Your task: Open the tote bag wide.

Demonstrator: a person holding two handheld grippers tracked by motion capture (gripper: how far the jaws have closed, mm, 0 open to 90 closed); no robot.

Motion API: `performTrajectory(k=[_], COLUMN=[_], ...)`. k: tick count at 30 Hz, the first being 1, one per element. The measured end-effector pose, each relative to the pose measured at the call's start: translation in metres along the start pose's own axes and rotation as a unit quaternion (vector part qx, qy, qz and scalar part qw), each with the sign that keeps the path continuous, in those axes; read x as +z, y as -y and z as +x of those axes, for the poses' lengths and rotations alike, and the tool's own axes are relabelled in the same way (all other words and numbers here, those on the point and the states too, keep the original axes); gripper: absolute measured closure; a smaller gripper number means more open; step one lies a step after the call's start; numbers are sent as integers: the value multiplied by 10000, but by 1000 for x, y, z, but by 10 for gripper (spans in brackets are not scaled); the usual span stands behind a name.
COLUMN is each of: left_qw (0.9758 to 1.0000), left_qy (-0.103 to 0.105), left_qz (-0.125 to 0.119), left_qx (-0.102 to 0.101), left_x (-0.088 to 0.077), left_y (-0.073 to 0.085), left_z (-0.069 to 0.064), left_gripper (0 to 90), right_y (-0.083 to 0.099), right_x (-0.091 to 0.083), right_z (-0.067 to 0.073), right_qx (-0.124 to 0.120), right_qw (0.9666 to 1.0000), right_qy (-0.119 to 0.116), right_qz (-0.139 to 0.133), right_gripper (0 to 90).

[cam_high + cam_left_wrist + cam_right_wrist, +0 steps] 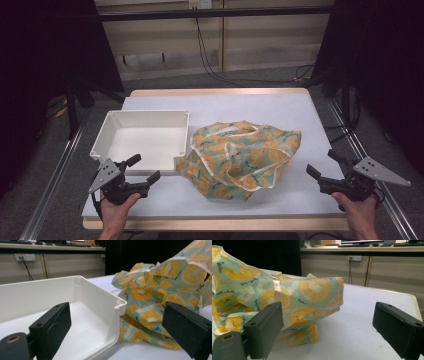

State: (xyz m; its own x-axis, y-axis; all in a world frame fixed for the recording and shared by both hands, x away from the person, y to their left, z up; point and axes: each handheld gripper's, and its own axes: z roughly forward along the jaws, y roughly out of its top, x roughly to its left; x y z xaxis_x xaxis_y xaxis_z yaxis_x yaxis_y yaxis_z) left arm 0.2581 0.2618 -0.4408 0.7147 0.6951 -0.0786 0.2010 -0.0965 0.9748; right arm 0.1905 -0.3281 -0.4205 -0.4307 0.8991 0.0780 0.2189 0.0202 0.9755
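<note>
A crumpled cloth bag [240, 157] printed with yellow citrus slices on pale green lies in the middle of the table, its handles loose on top. Left of it sits an empty white plastic bin [142, 140], touching the bag's edge. My left gripper [141, 169] rests near the front left, open and empty, in front of the bin's near right corner [120, 305]. My right gripper [325, 163] stands open at the front right, a short way from the bag [287, 300]. The left gripper view has the bag [160, 290] to the right of the bin.
The white tabletop [280, 107] has a wooden rim. Metal rails [60, 165] run along both sides of the table. Cables [210, 65] trail over the floor beyond the far edge, in front of a panelled wall.
</note>
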Motion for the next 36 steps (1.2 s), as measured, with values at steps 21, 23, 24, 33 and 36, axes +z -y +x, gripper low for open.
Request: performTrajectory(k=[21,23,24,33,36], left_qw=[9980,9969,9966,9959,9956], left_qy=[165,326,355,422,486], left_qz=[604,712,731,789,790], left_qx=[68,66,117,154,147], left_x=[3,3,2,2,4], left_y=[-4,-7,-8,-19,-24], left_z=[-9,-11,-12,-23,-22], left_gripper=[306,369,371,521,590], right_y=[-10,-14,-14,-29,-34], right_x=[1,4,5,11,16], right_z=[6,12,13,27,29], right_qx=[53,2,-23,-166,-198], right_qw=[9945,9920,9915,9881,9851], right_qy=[-942,-1076,-1116,-1327,-1533], right_qz=[450,658,669,763,752], right_gripper=[361,395,403,452,494])
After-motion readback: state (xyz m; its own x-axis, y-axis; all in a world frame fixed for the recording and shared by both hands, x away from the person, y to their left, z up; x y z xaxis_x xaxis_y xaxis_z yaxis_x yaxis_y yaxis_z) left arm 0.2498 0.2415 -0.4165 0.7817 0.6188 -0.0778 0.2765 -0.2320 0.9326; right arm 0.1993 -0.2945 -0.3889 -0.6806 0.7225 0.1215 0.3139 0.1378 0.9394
